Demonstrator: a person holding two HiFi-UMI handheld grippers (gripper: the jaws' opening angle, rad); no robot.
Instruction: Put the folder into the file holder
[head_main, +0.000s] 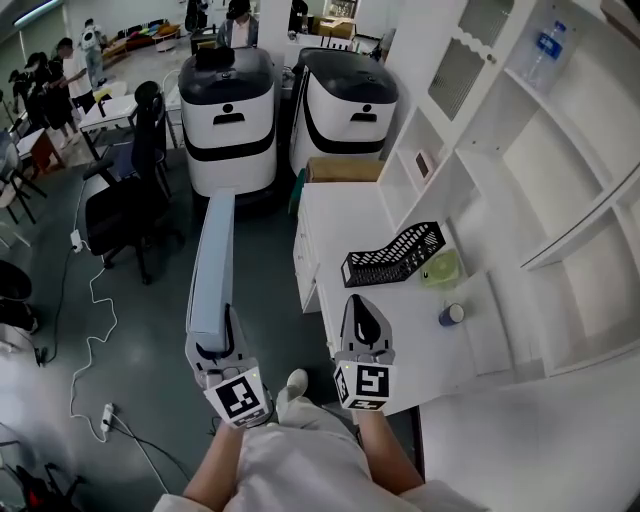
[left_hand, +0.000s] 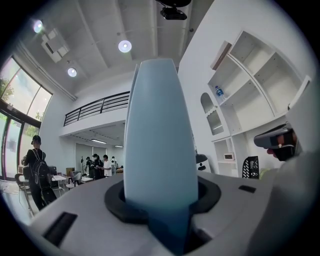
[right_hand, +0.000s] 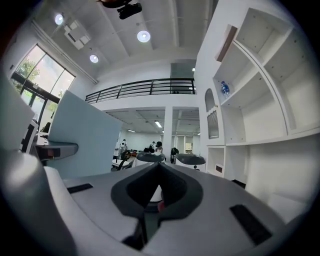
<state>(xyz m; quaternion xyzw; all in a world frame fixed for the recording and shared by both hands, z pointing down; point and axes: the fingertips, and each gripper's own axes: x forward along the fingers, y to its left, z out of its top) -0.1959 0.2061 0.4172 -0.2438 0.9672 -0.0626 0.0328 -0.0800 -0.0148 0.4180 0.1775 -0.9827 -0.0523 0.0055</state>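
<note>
Counts, head view: blue folder (head_main: 212, 262) ×1; black mesh file holder (head_main: 393, 255) ×1; white-and-black machines (head_main: 228, 120) (head_main: 345, 105) ×2; green dish (head_main: 441, 269) ×1; small blue cup (head_main: 451, 315) ×1; water bottle (head_main: 547, 48) ×1.

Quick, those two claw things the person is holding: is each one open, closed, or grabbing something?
Left gripper: closed on the light blue folder.
Right gripper: closed, nothing in it.

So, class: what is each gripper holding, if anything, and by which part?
Left gripper grips the light blue folder by its near end; right gripper holds nothing.
</note>
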